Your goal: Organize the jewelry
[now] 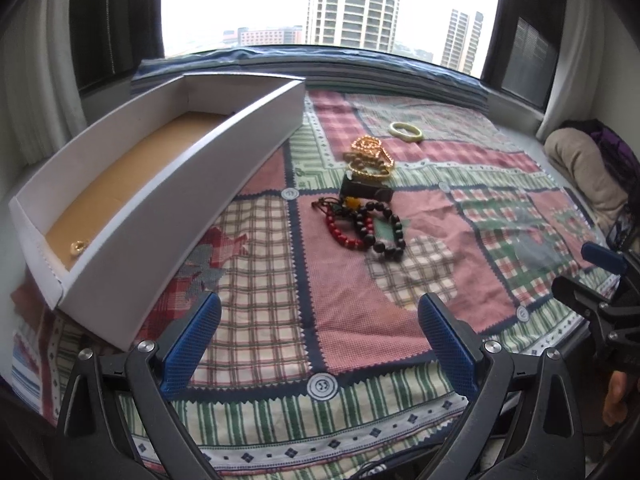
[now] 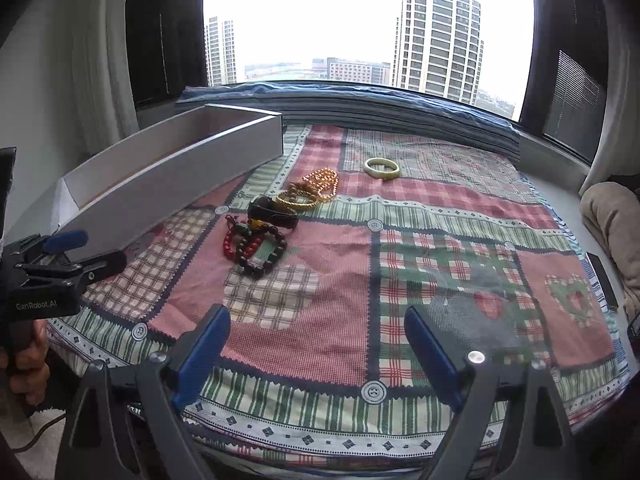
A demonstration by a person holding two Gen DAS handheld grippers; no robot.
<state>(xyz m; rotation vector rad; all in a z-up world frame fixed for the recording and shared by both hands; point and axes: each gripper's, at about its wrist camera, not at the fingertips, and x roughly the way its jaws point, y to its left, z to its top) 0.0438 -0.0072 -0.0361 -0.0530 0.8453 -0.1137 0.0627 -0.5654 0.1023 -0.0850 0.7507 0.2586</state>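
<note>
1. Both sets of jaws stand wide apart and hold nothing: the left gripper [image 1: 320, 344] and the right gripper [image 2: 316, 344] hover low over the patchwork quilt [image 2: 320, 320], near its front edge.
2. The jewelry lies mid-frame: dark and red bead bracelets [image 1: 362, 226], a small black case [image 1: 364, 191] just behind them, gold chains and bangles [image 1: 370, 158] beyond, and a pale jade bangle [image 1: 406, 130] apart toward the upper right.
3. The step in hand looks like a first reach; the bead bracelets are nearest, so pinch one strand across its beads, not the tangle.
4. The white tray [image 1: 176, 196], upper left, runs its long axis from lower left to the window; one gold ring [image 1: 78, 247] lies at its near end. Release low over the floor.
</note>
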